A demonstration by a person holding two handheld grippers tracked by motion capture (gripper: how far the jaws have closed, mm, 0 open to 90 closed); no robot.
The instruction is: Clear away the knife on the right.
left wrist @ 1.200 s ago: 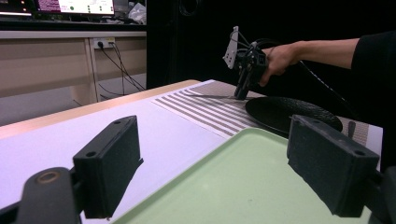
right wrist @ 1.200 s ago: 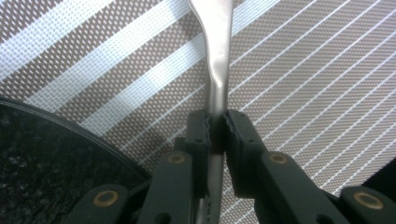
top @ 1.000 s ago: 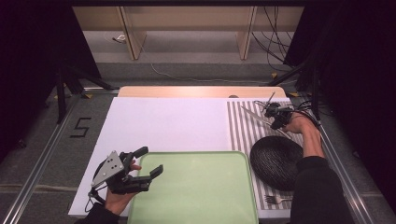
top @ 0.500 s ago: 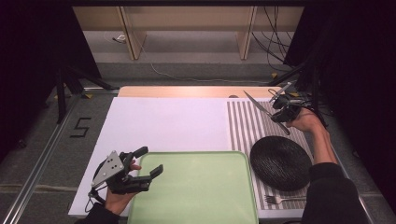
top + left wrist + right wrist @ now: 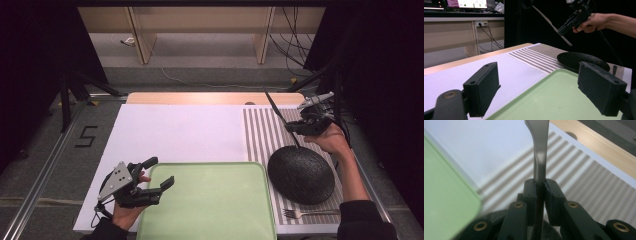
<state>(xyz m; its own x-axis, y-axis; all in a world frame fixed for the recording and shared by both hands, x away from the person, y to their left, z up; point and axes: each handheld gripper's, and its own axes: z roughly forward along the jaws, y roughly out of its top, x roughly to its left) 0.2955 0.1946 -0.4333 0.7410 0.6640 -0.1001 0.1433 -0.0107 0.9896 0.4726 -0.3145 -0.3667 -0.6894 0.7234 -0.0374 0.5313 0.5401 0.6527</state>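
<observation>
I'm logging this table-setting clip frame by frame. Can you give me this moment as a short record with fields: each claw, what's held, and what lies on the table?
right claw: shut on a knife, held in the air above the striped placemat
knife: thin metal utensil, tilted, clear of the table
left claw: open, holds nothing, at the near left corner of the green tray
black plate: on the placemat, right of the tray
fork: flat on the placemat, on the near side of the plate
table cover: white sheet under tray and placemat
</observation>
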